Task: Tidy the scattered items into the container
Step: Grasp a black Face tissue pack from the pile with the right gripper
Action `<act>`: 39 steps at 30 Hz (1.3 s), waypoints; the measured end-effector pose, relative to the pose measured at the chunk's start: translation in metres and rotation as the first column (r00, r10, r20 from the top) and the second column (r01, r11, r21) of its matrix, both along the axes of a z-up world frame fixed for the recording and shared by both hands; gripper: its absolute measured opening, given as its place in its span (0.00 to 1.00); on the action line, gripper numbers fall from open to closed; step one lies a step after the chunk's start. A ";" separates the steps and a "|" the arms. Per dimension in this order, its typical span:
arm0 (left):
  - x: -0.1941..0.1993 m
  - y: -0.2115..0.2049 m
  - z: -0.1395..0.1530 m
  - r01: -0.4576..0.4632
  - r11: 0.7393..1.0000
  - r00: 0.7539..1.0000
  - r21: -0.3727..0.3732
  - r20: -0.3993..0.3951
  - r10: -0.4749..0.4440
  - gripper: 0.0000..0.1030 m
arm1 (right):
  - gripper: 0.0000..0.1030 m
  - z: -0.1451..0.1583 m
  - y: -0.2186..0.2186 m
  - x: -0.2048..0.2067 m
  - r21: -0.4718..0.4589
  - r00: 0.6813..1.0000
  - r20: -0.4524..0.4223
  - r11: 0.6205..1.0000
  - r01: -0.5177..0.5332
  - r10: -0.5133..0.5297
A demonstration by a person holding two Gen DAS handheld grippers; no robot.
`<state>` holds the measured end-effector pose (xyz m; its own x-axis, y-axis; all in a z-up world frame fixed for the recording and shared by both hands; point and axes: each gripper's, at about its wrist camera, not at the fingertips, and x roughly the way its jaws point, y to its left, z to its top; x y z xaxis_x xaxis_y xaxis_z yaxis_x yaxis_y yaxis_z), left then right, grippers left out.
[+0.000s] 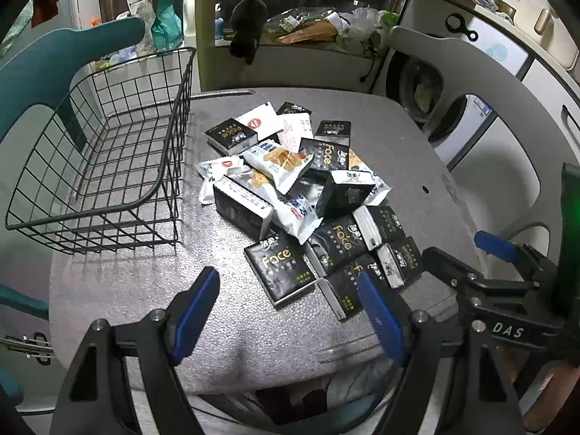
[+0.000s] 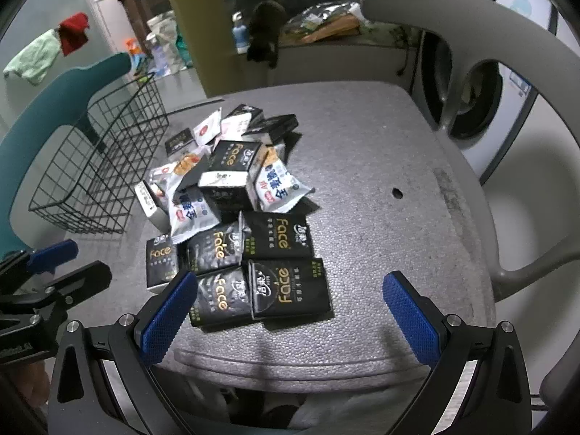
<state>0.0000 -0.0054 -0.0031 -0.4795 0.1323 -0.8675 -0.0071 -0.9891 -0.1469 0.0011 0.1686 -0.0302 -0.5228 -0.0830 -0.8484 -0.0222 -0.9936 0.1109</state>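
On table left: wire basket (image 1: pixel 108 152) empty | packets (image 1: pixel 301 188) beside | both grippers spread

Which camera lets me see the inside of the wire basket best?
The left wrist view. There the wire basket sits close and large, so you look straight down through its open top to the bare mesh bottom; nothing is in it. The right wrist view shows the basket smaller, at the left edge, mostly side-on.
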 end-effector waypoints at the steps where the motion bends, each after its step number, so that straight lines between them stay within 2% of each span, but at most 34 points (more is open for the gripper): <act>1: 0.000 0.000 -0.001 -0.001 1.000 1.000 0.000 0.001 0.001 0.78 | 1.00 0.000 0.000 0.000 0.002 1.000 0.001 1.000 -0.001 0.001; 10: -0.005 -0.003 -0.019 -0.005 1.000 0.999 -0.013 0.046 0.005 0.78 | 1.00 -0.013 -0.001 -0.004 0.027 1.000 0.029 1.000 -0.012 0.012; 15: -0.005 -0.009 -0.040 -0.004 0.999 0.995 -0.041 0.096 0.008 0.78 | 1.00 -0.041 0.002 -0.012 0.002 0.994 0.100 0.999 -0.043 0.043; 18: -0.007 -0.014 -0.049 -0.006 1.000 0.993 -0.023 0.118 0.009 0.78 | 0.99 -0.058 0.002 -0.017 -0.013 0.989 0.136 0.999 -0.050 0.051; 24: -0.019 -0.013 -0.070 -0.012 1.000 0.987 -0.006 0.160 0.013 0.78 | 0.94 -0.081 0.007 -0.035 -0.016 0.986 0.154 0.998 -0.062 0.064; 26: -0.025 -0.013 -0.079 -0.018 1.000 0.984 0.000 0.177 0.017 0.78 | 0.86 -0.083 0.010 -0.038 -0.035 0.986 0.155 0.997 -0.062 0.067; 29: -0.033 -0.011 -0.086 -0.024 0.999 0.981 0.023 0.194 0.019 0.78 | 0.67 -0.082 0.008 -0.040 0.023 0.985 0.157 0.997 -0.080 0.076; 32: -0.043 -0.004 -0.091 -0.018 0.999 0.980 0.029 0.200 0.012 0.78 | 0.61 -0.082 0.004 -0.040 0.075 0.984 0.158 0.992 -0.101 0.088; 35: -0.053 0.000 -0.095 -0.026 0.998 0.979 0.049 0.203 0.015 0.78 | 0.61 -0.081 0.006 -0.038 0.080 0.983 0.166 0.992 -0.096 0.082; 39: -0.064 0.009 -0.097 -0.007 1.000 0.978 0.008 0.207 0.005 0.78 | 0.61 -0.081 0.009 -0.036 0.071 0.984 0.163 0.994 -0.089 0.076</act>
